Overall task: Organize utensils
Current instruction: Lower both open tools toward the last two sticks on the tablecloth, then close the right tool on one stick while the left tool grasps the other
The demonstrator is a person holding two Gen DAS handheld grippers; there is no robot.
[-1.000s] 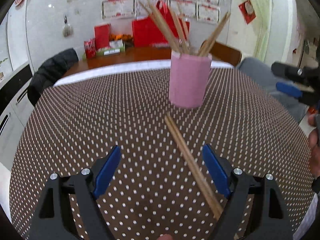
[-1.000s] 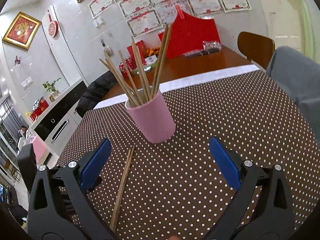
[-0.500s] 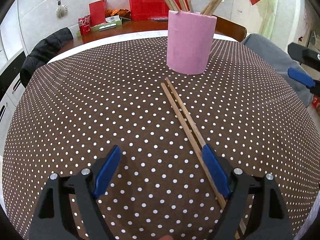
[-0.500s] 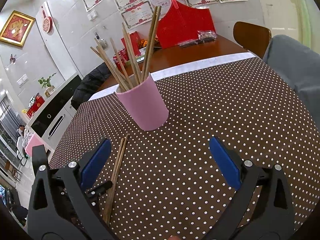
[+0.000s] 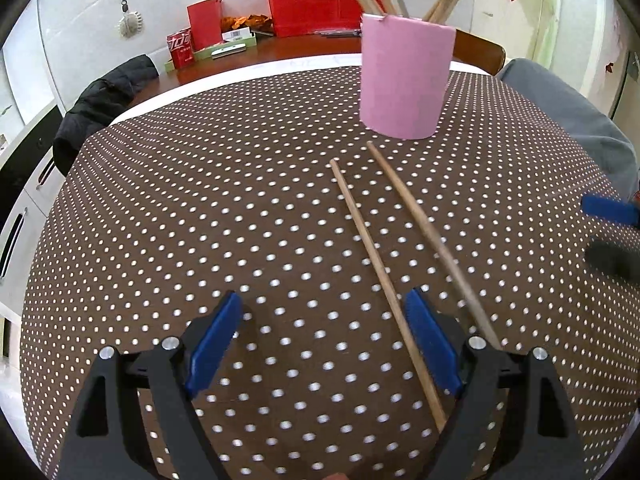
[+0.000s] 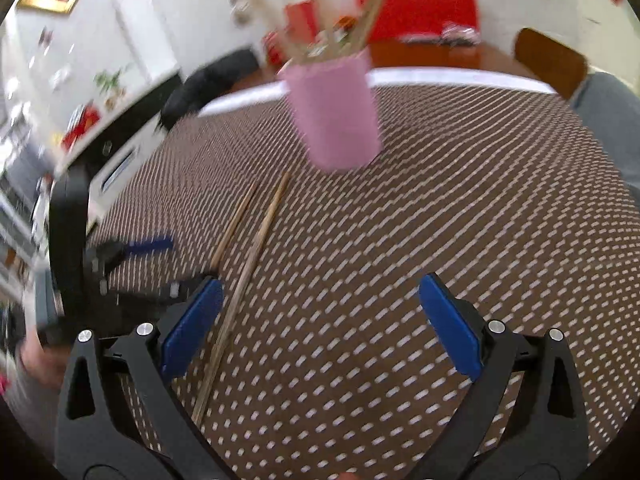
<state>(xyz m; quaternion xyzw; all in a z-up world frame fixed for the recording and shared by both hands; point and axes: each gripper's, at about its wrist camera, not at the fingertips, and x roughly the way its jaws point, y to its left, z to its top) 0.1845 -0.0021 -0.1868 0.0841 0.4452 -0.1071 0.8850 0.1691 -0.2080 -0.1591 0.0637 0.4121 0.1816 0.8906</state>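
Since the earlier frame both hand-held grippers have come lower over the desk, and the two loose chopsticks, then lying tight together, now lie spread apart; the left hand-held gripper (image 5: 324,340) hangs with its blue pads wide apart and nothing gripped, the nearer chopstick (image 5: 380,276) running between the pads close to the right one, the other chopstick (image 5: 432,236) passing just outside that pad; the right hand-held gripper (image 6: 320,332) is likewise wide open and empty, its view blurred, with the chopsticks beside its left pad; beyond the chopsticks' far tips, toward the desk's far edge, stands the pink holder (image 5: 404,80), upright, with more chopsticks leaning out of it; all rest on the brown dotted cloth (image 5: 200,208) covering the desk; a dark jacket (image 5: 104,100) lies off the far left corner.
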